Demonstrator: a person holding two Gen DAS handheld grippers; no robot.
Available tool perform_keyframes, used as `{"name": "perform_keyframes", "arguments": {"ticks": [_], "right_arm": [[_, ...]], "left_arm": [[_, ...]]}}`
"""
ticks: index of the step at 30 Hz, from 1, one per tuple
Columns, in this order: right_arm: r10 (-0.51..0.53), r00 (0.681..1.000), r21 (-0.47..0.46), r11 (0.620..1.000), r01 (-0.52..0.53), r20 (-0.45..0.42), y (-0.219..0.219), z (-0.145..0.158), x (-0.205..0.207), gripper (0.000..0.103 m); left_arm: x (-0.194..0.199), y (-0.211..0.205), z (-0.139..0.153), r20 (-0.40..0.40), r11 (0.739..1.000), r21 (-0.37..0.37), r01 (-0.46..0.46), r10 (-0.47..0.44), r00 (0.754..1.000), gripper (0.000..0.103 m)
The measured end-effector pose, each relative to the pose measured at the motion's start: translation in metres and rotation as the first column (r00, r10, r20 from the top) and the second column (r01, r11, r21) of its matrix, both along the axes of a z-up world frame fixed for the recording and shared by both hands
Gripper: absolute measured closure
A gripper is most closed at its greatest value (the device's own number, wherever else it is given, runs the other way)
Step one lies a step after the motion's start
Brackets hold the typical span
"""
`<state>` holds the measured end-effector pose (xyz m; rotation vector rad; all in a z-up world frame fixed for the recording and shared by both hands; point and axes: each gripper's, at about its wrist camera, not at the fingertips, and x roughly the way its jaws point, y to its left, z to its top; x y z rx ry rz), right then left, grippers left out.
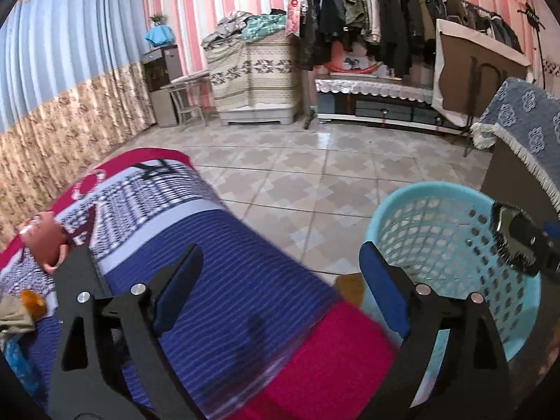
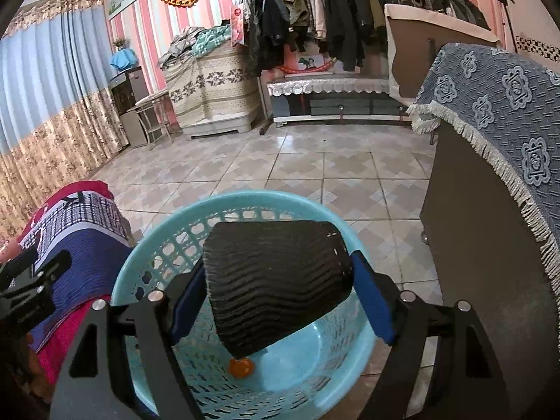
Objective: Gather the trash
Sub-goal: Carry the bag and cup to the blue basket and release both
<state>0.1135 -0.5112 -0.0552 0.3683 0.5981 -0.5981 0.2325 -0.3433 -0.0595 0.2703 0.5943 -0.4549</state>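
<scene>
My right gripper (image 2: 280, 301) is shut on a black ribbed paper cup (image 2: 276, 287), held on its side above the light blue plastic basket (image 2: 161, 255). An orange scrap (image 2: 240, 367) lies on the basket's bottom. In the left wrist view the basket (image 1: 437, 231) stands on the floor at right, with the cup (image 1: 518, 245) over its far rim. My left gripper (image 1: 280, 287) is open and empty, above the edge of a bed with a blue, white and red striped cover (image 1: 217, 262). A pink cup (image 1: 43, 241) and an orange scrap (image 1: 33, 302) lie on the cover at far left.
A cabinet draped with a blue fringed cloth (image 2: 497, 112) stands right beside the basket. Tiled floor (image 1: 297, 175) stretches ahead to a clothes rack (image 1: 385, 17), a low TV stand (image 1: 378, 101) and a covered chest (image 1: 252, 70). Curtains (image 1: 63, 87) hang at left.
</scene>
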Motion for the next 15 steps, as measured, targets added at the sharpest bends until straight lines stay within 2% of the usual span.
{"name": "perform_keyframes", "arguments": {"ticks": [11, 15], "right_arm": [[0.041, 0.999, 0.006, 0.999, -0.041, -0.02, 0.018, -0.006, 0.022, 0.024], [0.041, 0.999, -0.001, 0.999, -0.041, -0.019, 0.022, -0.005, 0.023, 0.016]], "left_arm": [[-0.004, 0.057, 0.01, -0.021, 0.996, -0.041, -0.084, 0.083, 0.996, 0.014], [-0.011, 0.077, 0.019, -0.006, 0.993, -0.046, -0.111, 0.111, 0.994, 0.012]]}}
